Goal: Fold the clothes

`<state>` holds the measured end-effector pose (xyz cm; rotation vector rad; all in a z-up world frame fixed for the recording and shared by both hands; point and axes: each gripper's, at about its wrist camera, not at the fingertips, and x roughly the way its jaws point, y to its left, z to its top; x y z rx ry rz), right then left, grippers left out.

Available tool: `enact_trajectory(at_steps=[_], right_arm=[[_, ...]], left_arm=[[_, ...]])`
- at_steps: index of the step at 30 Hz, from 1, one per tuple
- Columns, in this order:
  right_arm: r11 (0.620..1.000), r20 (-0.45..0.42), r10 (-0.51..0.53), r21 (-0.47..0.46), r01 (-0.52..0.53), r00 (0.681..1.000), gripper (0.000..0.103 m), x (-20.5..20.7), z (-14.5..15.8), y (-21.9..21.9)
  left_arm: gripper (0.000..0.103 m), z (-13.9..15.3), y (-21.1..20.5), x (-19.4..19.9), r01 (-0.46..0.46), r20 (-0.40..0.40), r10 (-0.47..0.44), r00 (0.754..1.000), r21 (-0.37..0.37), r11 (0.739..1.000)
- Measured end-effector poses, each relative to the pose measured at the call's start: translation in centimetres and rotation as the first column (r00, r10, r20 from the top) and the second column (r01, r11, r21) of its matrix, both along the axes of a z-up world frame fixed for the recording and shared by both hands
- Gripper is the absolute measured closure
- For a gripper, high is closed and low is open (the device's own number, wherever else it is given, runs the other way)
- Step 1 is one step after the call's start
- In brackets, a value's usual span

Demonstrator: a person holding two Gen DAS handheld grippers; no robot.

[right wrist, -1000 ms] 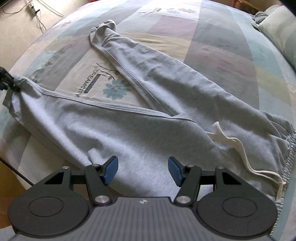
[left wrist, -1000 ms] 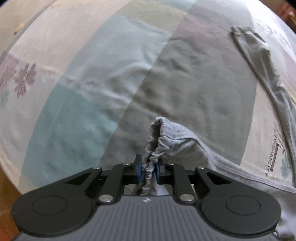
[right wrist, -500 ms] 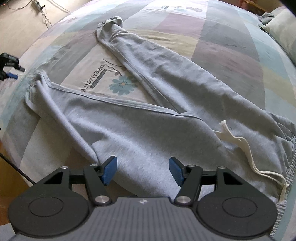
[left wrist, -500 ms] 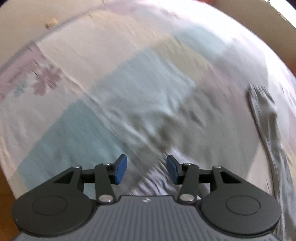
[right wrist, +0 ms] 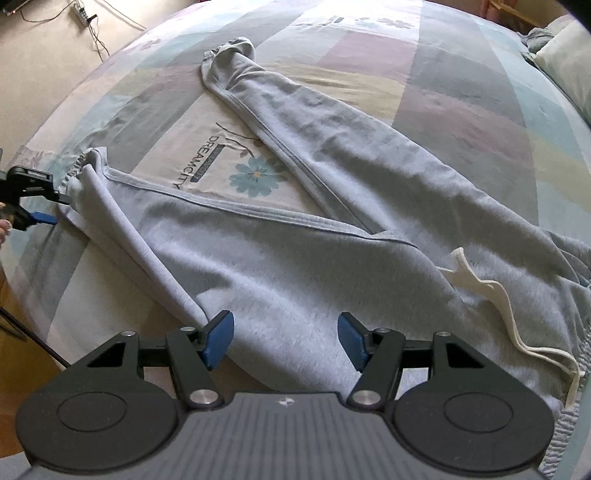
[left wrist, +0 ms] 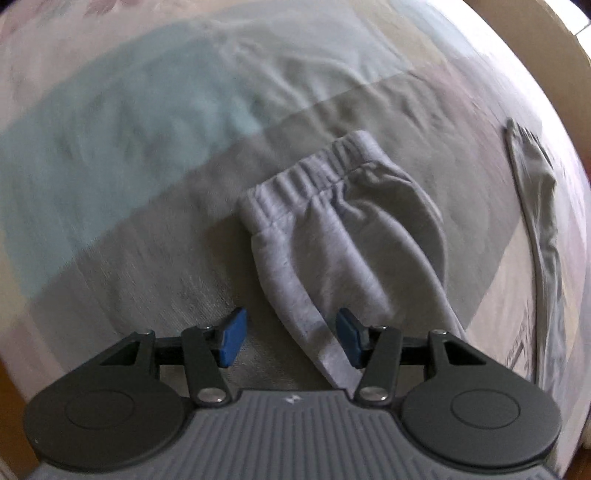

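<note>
Grey sweatpants (right wrist: 295, 266) lie spread on the bed with their legs in a V. The near leg's ribbed cuff (left wrist: 314, 177) rests flat on the sheet. My left gripper (left wrist: 291, 339) is open just behind that cuff, and the leg's edge runs between its blue pads (left wrist: 231, 341), close to the right one. In the right wrist view the left gripper (right wrist: 55, 209) shows at the far left, open beside the cuff (right wrist: 81, 166). My right gripper (right wrist: 284, 339) is open above the thigh, holding nothing. A white drawstring (right wrist: 498, 295) trails near the waistband.
The patchwork bedsheet (right wrist: 461, 110) carries a "DREAMCITY" flower print (right wrist: 255, 177) between the legs. The far leg's cuff (right wrist: 229, 51) lies toward the bed's far side. A pillow (right wrist: 565, 55) sits at the top right. A power strip and cables (right wrist: 85, 14) lie on the floor.
My left gripper has let go of the bunched cuff, opened and drawn back; the cuff now lies flat on the sheet. The right gripper stays open and has barely moved.
</note>
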<state>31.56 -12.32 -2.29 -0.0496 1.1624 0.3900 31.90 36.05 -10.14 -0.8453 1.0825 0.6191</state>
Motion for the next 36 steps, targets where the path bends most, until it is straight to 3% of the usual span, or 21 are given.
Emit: enact_trajectory(at_steps=[2, 4, 5, 6, 8, 9, 16, 22, 27, 29, 31, 32, 34, 36], right_arm=[[1.000, -0.004, 0.001, 0.006, -0.001, 1.000, 0.035, -0.1, -0.2, 0.0], [1.000, -0.010, 0.000, 0.009, 0.000, 1.000, 0.035, -0.1, -0.4, 0.1], [1.000, -0.011, 0.003, 0.012, -0.003, 1.000, 0.035, -0.2, -0.5, 0.3], [1.000, -0.011, 0.007, 0.014, -0.007, 1.000, 0.035, -0.2, -0.5, 0.5], [1.000, -0.009, 0.017, 0.019, -0.017, 1.000, 0.035, -0.4, -0.4, 0.9], [1.000, -0.009, 0.023, 0.021, -0.023, 1.000, 0.035, -0.5, -0.3, 1.1], [1.000, -0.074, 0.019, 0.013, -0.018, 0.997, 0.035, -2.1, -1.1, 0.6], [1.000, -0.171, -0.006, 0.013, 0.009, 0.985, 0.035, -3.8, -2.3, -1.3], [1.000, -0.220, -0.028, -0.001, 0.028, 0.975, 0.035, -4.6, -3.0, -2.4], [0.999, -0.223, -0.035, -0.008, 0.034, 0.974, 0.035, -4.6, -3.2, -2.8], [0.999, -0.226, -0.042, -0.014, 0.040, 0.973, 0.035, -4.6, -3.4, -3.1], [0.999, -0.227, -0.046, -0.017, 0.043, 0.973, 0.035, -4.6, -3.5, -3.2], [0.999, -0.230, -0.053, -0.023, 0.049, 0.972, 0.037, -4.6, -3.7, -3.6], [0.998, -0.233, -0.060, -0.029, 0.055, 0.970, 0.048, -4.6, -3.9, -3.9]], left_arm=[[0.042, 0.0, -0.7, 0.2, -0.006, 0.014, 0.005, 1.000, 0.040, 0.999], [0.043, 0.0, -1.6, 0.7, 0.021, 0.001, -0.021, 1.000, 0.092, 0.996], [0.050, 0.1, -2.3, 1.1, 0.057, -0.027, -0.054, 0.998, 0.133, 0.989], [0.070, 0.2, -2.7, 1.5, 0.089, -0.047, -0.082, 0.995, 0.161, 0.983], [0.095, 0.4, -3.2, 2.1, 0.145, -0.065, -0.135, 0.989, 0.186, 0.972], [0.099, 0.6, -3.3, 2.2, 0.162, -0.072, -0.151, 0.986, 0.190, 0.968], [0.101, 3.5, -2.7, 1.1, 0.178, -0.084, -0.165, 0.983, 0.196, 0.964], [0.101, 6.4, -2.2, -3.1, 0.174, -0.167, -0.142, 0.976, 0.191, 0.966], [0.103, 5.3, -0.6, -5.4, 0.124, -0.285, -0.055, 0.957, 0.232, 0.965], [0.103, 4.8, 0.0, -5.6, 0.102, -0.288, -0.030, 0.957, 0.236, 0.966], [0.103, 4.8, -0.2, -5.0, 0.118, -0.253, -0.061, 0.965, 0.216, 0.969], [0.103, 5.0, -0.9, -4.3, 0.164, -0.242, -0.108, 0.964, 0.222, 0.961], [0.101, 5.4, -3.0, -2.4, 0.299, -0.245, -0.241, 0.939, 0.240, 0.923], [0.099, 5.5, -5.8, -0.2, 0.464, -0.254, -0.405, 0.878, 0.247, 0.851]])
